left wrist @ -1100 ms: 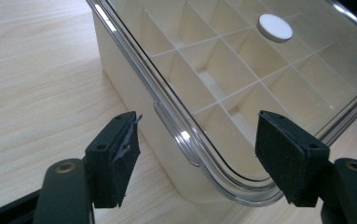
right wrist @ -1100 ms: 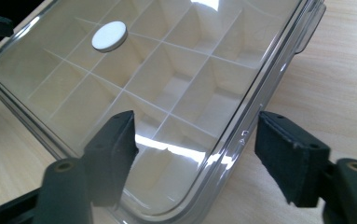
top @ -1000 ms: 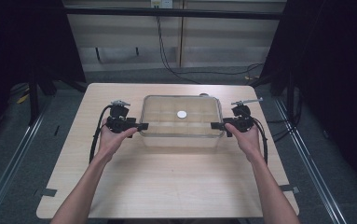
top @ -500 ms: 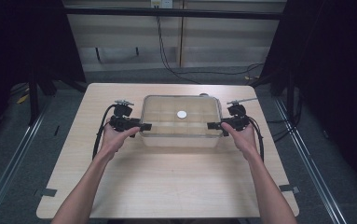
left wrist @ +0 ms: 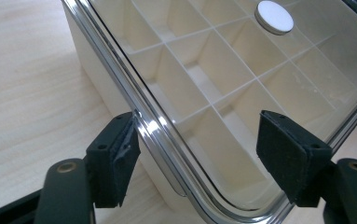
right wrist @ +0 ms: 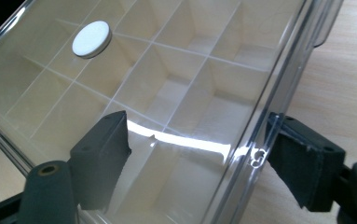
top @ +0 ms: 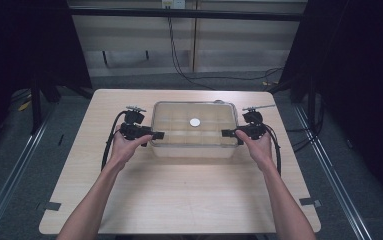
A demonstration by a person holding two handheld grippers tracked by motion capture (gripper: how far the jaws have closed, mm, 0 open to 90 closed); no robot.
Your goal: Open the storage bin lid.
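Divided box (top: 194, 130), clear lid on, sits centre-rear of desk (top: 179, 200). Left gripper (top: 151, 135) & right gripper (top: 229, 133) both spread, straddling opposite lid edges, prob. to lift evenly.

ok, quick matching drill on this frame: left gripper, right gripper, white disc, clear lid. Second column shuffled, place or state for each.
Things:
1. left gripper
2. right gripper
3. white disc
4. clear lid

Places or states:
A. lies on top of the lid, near its middle
B. jaws open at the box's left end
C. covers the divided box
D. jaws open at the box's right end

Pairs: 1-B, 2-D, 3-A, 4-C
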